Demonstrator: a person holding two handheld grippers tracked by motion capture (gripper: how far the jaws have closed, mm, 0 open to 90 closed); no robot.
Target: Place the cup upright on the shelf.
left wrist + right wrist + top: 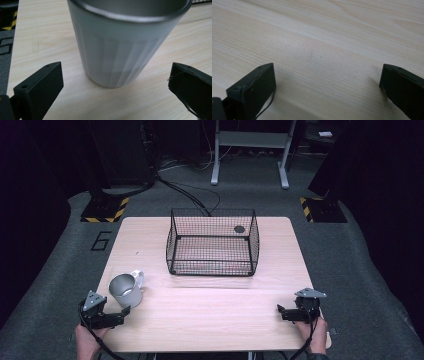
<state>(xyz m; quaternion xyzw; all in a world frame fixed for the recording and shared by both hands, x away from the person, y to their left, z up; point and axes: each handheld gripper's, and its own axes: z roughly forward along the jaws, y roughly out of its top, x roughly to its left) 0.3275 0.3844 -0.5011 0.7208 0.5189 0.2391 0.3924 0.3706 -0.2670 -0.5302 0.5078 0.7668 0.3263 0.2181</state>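
- Light wooden table with rounded corners, dark carpet all around it.
- At the table's 12 o'clock, toward the far edge: black wire basket, open-topped, with bare wood strips to either side.
- Broad bare stretch of wood across the near half, between the two grippers.
- At 8 o'clock, close to the left edge: metal cup, upright, with pale handle turned toward 1 o'clock.
- Seen close in the left gripper view: cup matte silver-grey, faceted with faint vertical panels, tapering toward the base, darker rolled rim on top.
- Left gripper at 7 o'clock by the near-left corner, held in a hand, jaws spread wide, pointing at the cup; jaws standing either side of the cup's base and short of it, touching nothing.
- Right gripper at 5 o'clock near the right edge, gripped by the other hand, jaws spread wide over bare wood, empty.
- Well apart: cup and basket.
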